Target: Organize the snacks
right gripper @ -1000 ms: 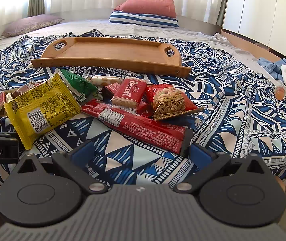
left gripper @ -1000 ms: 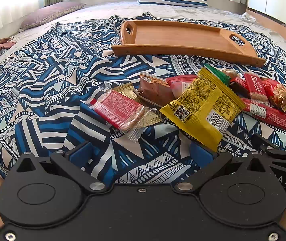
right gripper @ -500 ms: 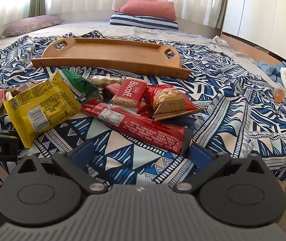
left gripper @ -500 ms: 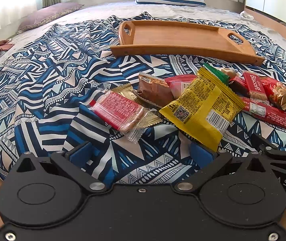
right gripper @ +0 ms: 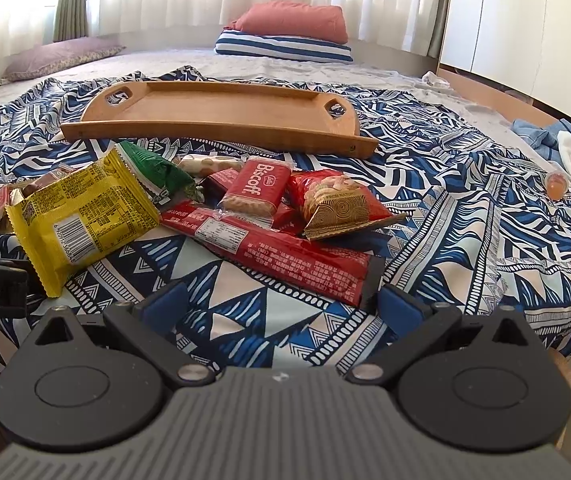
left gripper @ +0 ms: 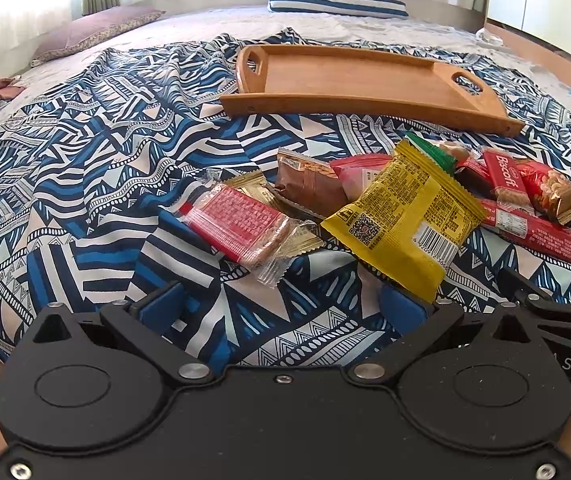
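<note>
Right wrist view shows the snacks heaped together on the patterned bedspread (right gripper: 445, 208) of a bed, none yet moved into the wooden tray (right gripper: 221, 108) that lies empty just beyond them. Nearest this camera is a long red packet (right gripper: 285, 258), its dark end almost between the blue tips of the right gripper (right gripper: 281, 300), whose jaws are spread wide and hold nothing. On top of the heap sit a Biscoff biscuit pack (right gripper: 257, 188) and a red and gold pouch (right gripper: 337, 204), with a green packet (right gripper: 157, 172) and a big yellow bag (right gripper: 81, 216) to the left.

From the left wrist view, the left gripper (left gripper: 285, 304) is likewise spread and empty, low over the bedspread in front of a red wafer pack (left gripper: 241, 224) in clear wrap; the yellow bag's corner hangs close over its right-hand tip. A brown packet (left gripper: 309, 188) lies behind.

The tray probably sits within reach behind the pile so that each snack can be lifted forward into it. Both grippers seem lined up on the closest packets, which would be the easiest to pinch first. Pillows (right gripper: 285, 36) rest well apart at the head of the bed.
</note>
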Motion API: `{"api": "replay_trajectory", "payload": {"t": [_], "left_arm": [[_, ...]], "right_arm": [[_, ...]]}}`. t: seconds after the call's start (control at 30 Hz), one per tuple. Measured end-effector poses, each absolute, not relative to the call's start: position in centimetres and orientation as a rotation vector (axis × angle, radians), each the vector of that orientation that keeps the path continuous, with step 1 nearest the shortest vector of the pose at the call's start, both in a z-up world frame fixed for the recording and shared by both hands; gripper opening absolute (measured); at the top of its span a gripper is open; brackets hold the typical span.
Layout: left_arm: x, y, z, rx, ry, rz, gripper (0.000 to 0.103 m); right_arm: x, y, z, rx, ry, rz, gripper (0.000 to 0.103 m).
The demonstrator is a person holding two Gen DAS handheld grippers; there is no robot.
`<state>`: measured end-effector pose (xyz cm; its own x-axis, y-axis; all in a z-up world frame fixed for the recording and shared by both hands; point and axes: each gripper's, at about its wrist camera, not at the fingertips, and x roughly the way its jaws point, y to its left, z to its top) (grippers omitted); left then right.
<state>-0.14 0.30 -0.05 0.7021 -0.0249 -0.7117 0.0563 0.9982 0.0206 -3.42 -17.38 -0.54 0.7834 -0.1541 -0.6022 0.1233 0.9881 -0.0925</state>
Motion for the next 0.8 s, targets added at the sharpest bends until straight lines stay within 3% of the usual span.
{"api": "replay_trajectory", "payload": {"t": [0.37,0.57,0.8], "left_arm": [[-0.9,0.1,0.8,0.046,0.760,-0.061,0.099],[-2.1,-0.8,3.2,0.089,0.647,-0.151,0.098],[-2.3,-2.0,5.2,0.050,0.612,-0.236,0.096]], "right_arm": [[-3.9,-18.1,-0.5,-0.026,0.606,-0.117,0.103],[-4.8,-18.9,0.2,-0.040,0.549,-0.117,0.101],[-4.8,-20.5,1.1,-0.075,0.516,-0.098,0.085]]}}
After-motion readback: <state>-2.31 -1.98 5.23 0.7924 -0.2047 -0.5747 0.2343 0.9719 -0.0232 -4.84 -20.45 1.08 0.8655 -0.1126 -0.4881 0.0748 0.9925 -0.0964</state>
